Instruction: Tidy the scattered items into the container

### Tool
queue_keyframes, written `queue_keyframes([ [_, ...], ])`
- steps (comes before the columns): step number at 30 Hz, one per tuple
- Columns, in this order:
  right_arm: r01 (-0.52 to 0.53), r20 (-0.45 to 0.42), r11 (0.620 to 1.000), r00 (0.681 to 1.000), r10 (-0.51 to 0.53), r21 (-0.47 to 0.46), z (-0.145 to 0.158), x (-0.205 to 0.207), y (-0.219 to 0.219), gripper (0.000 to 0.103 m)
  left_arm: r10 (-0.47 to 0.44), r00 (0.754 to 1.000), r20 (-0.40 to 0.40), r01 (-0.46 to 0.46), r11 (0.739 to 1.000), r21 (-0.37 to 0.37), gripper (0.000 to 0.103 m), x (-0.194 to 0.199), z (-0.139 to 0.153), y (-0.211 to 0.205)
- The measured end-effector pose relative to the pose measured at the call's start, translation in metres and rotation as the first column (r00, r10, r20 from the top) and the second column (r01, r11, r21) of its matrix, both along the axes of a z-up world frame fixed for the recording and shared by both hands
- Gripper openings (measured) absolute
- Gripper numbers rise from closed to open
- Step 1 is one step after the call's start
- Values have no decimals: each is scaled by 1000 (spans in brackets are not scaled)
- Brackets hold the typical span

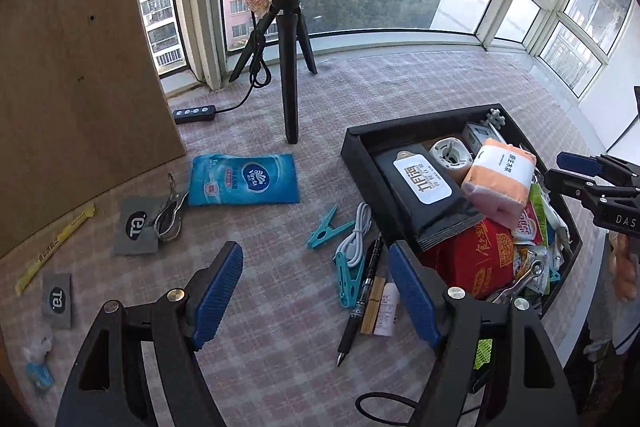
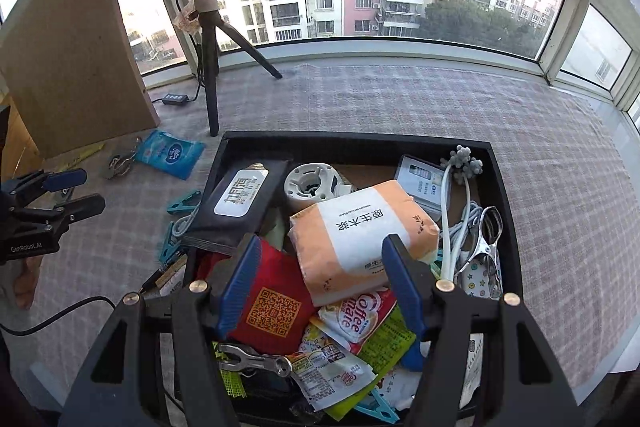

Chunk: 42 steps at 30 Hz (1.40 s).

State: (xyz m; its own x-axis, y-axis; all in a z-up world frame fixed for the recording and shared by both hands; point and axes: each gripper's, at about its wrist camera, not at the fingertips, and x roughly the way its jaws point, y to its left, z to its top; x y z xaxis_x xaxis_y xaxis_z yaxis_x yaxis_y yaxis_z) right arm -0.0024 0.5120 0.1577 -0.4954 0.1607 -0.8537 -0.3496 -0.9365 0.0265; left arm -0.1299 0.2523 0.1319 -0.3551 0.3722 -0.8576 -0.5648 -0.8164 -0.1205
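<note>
The black tray [image 2: 352,139] is piled with packets: an orange tissue pack [image 2: 360,235], a black wipes pack [image 2: 240,199], a red packet [image 2: 272,307] and sachets. My right gripper [image 2: 322,247] hangs open over the pile and holds nothing. My left gripper [image 1: 316,259] is open above the cloth, left of the tray [image 1: 360,147]. Just past its fingertips lie two teal clothespins [image 1: 326,227], a white cable [image 1: 358,235], a black pen [image 1: 362,299] and a wooden clip [image 1: 372,303]. Farther left are a blue wipes packet [image 1: 244,179], a metal clip [image 1: 172,215] and two grey cards [image 1: 136,231].
A ring-light tripod [image 1: 290,79] stands behind the items, its cable running to a black controller [image 1: 194,114]. A brown board [image 1: 76,67] leans at the left. A yellow stick [image 1: 52,247] lies at its foot. Windows close off the back.
</note>
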Motion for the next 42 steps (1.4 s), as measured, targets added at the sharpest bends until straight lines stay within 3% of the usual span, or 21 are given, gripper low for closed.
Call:
queue_keyframes([
  [12,-176,44,984,984,175,12,-10,-46,-67,62,195,980,37,-194,981,-23,73,-6,-25,-106],
  [23,-282,54,959,958,282,-21,-23,-81,-141,62,341,937,69,-339,940,-39,73,12,-41,-183],
  [33,-288,40,946,954,297,-151,-31,-69,-214,64,452,889,71,-451,892,-28,74,62,-24,-231],
  [42,-268,33,942,959,280,-205,-30,-37,-255,64,486,874,9,-485,874,-19,74,106,6,-243],
])
